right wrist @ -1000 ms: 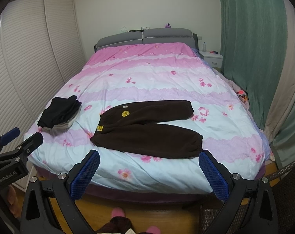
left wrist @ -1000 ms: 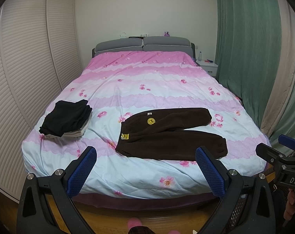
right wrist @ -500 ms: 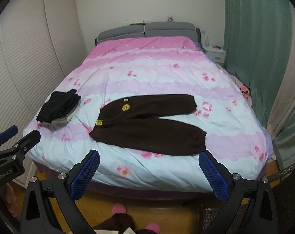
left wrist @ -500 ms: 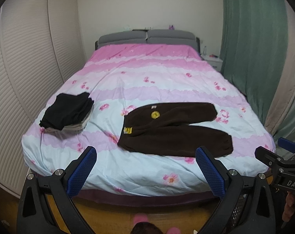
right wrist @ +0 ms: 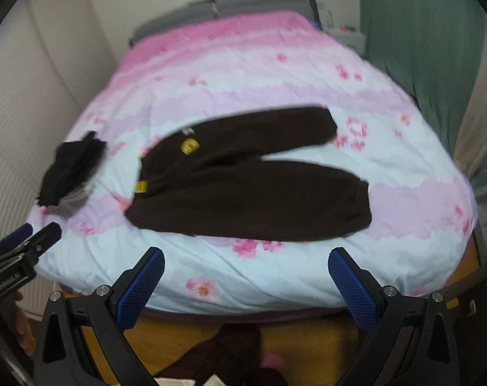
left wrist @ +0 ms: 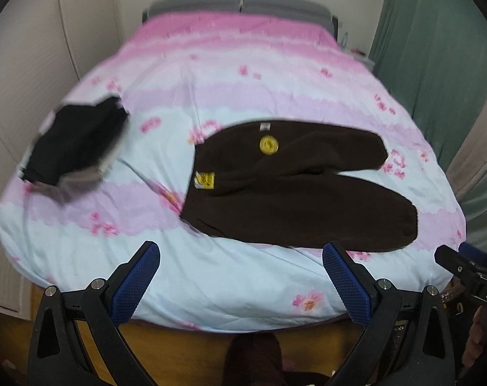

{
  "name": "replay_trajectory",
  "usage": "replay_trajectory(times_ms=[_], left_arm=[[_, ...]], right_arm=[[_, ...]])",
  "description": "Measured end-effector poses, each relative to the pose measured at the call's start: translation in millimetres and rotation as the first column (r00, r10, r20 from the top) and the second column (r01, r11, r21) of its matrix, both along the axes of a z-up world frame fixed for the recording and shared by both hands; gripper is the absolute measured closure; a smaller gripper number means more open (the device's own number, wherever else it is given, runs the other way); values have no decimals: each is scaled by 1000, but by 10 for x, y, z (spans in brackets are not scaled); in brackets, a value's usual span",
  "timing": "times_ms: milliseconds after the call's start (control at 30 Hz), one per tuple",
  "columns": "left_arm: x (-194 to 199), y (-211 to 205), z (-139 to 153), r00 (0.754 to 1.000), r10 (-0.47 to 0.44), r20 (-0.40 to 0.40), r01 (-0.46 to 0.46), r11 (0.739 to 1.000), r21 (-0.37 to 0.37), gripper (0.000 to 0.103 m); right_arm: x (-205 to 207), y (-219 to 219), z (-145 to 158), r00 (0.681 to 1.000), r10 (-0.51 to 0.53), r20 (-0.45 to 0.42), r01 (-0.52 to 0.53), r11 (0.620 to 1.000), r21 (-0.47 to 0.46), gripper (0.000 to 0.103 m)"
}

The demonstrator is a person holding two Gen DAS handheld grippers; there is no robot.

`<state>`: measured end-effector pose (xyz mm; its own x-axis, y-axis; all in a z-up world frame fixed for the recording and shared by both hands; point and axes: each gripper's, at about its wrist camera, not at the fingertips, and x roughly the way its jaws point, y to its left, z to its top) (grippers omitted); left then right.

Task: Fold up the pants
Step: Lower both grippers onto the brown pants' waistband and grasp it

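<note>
Dark brown fleece pants [left wrist: 295,186] with two yellow patches lie flat on the pink and light-blue floral bedspread [left wrist: 243,74], waist to the left, both legs spread to the right. They also show in the right wrist view [right wrist: 249,186]. My left gripper [left wrist: 241,284] is open and empty above the bed's near edge, in front of the pants. My right gripper [right wrist: 246,288] is open and empty, also short of the pants. Each gripper shows at the edge of the other's view.
A stack of folded dark clothes [left wrist: 72,148] lies at the bed's left side. Green curtains [left wrist: 436,48] hang on the right, a white slatted wardrobe [right wrist: 21,80] stands on the left. The wooden bed frame [left wrist: 243,337] runs below the grippers.
Both grippers have moved forward toward the bed, so the pants look larger and nearer. Both jaws stay open. The pants have not moved.
</note>
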<state>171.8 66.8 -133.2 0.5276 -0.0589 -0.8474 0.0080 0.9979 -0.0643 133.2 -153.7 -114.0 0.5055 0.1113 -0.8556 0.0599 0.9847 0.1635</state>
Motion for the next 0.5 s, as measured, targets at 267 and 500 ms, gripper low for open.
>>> replay_trajectory(times_ms=[267, 500], left_arm=[[778, 275, -971, 969, 13, -246, -49, 989, -141, 7], [1080, 316, -1706, 906, 63, -419, -204, 932, -299, 18]], right_arm=[[681, -37, -725, 982, -117, -147, 120, 993, 10, 0], [1007, -124, -1361, 950, -153, -273, 165, 986, 21, 1]])
